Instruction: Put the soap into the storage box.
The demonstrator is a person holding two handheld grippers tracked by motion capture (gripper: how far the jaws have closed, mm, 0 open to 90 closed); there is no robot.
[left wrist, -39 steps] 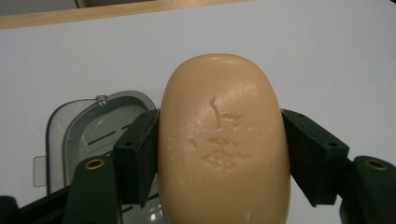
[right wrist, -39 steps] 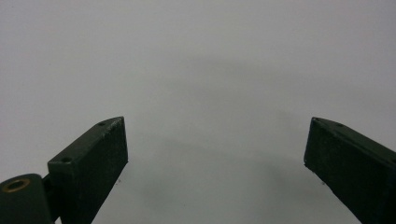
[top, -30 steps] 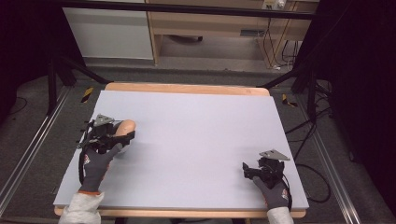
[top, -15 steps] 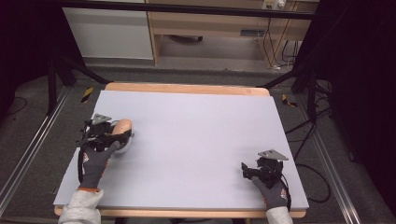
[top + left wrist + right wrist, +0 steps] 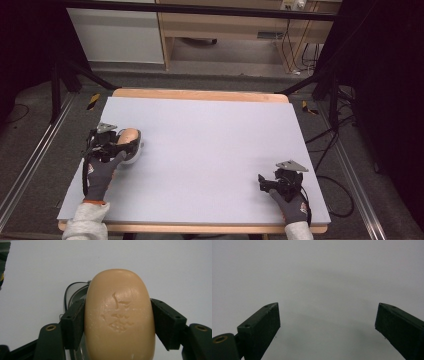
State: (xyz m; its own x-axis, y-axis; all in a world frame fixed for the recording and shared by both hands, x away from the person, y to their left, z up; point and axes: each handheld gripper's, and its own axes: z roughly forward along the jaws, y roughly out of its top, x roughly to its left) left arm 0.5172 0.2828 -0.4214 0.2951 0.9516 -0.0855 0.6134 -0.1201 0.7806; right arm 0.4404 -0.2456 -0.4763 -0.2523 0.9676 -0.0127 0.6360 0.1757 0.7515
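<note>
One soap bar (image 5: 119,317), one dish (image 5: 75,293), two grippers. Left gripper (image 5: 125,146), near table's (image 5: 215,135) left edge: jaws closed against soap bar's two sides, bar held over dish beneath. Right gripper (image 5: 327,327), near front right: jaws spread wide, gripping nothing, above bare tabletop.

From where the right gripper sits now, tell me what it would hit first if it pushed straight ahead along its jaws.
Nothing close, as far as I can judge: the right gripper has open jaws facing bare table. In the high view it points left across the table; the soap lies far off.
</note>
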